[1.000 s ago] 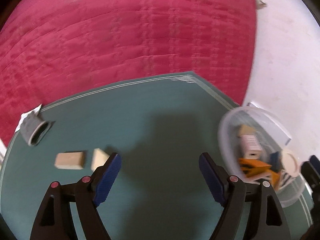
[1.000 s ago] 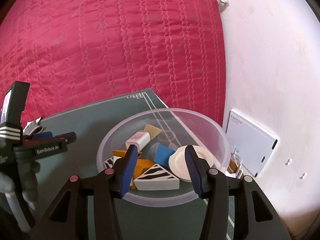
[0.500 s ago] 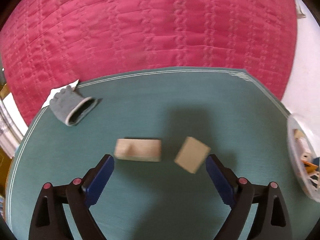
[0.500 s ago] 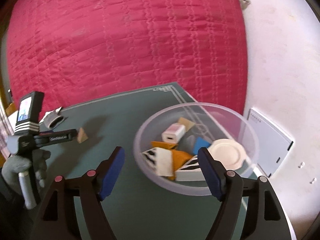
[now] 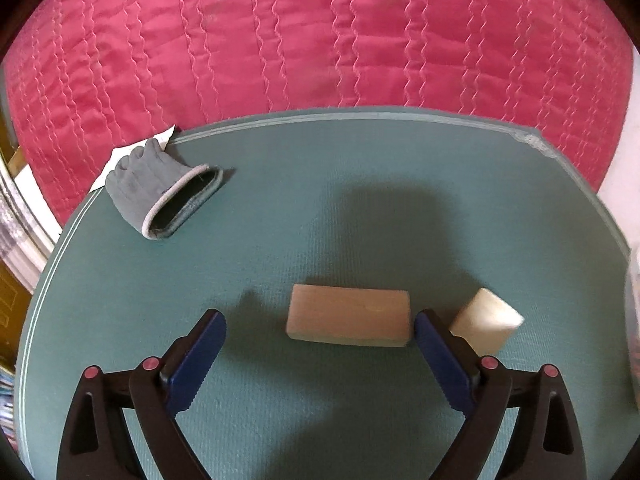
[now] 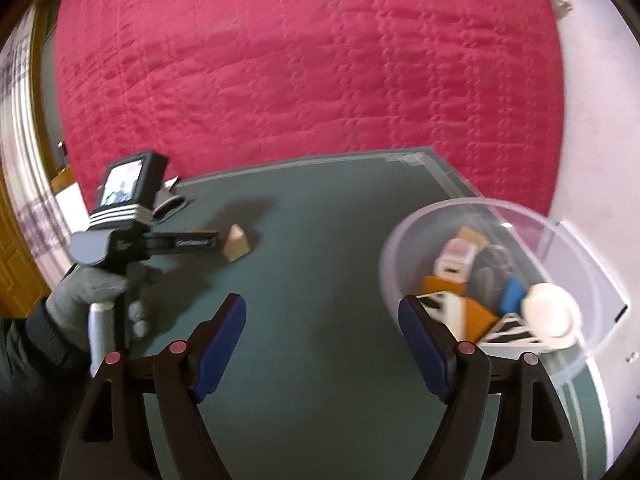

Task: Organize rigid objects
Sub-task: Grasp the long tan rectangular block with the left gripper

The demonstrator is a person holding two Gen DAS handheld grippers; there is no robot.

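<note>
A tan rectangular wooden block (image 5: 349,321) lies on the green mat (image 5: 320,200). My left gripper (image 5: 320,330) is open, its blue fingers either side of the block, the right finger close to its end. A paler wedge block (image 5: 486,325) lies just right of that finger; it also shows in the right wrist view (image 6: 237,243). My right gripper (image 6: 322,316) is open and empty above the mat. A clear plastic bowl (image 6: 576,236) to its right holds several blocks, among them a white disc (image 6: 552,314) and a striped piece (image 6: 510,330).
A grey glove (image 5: 158,188) lies at the mat's far left on white paper. A red quilted cover (image 5: 320,32) rises behind the mat. A white wall (image 6: 600,100) is at the right. The gloved hand holding the left gripper (image 6: 116,240) shows at the left.
The left gripper swung left and came down around the tan block. The right gripper opened wider and drew back left from the bowl.
</note>
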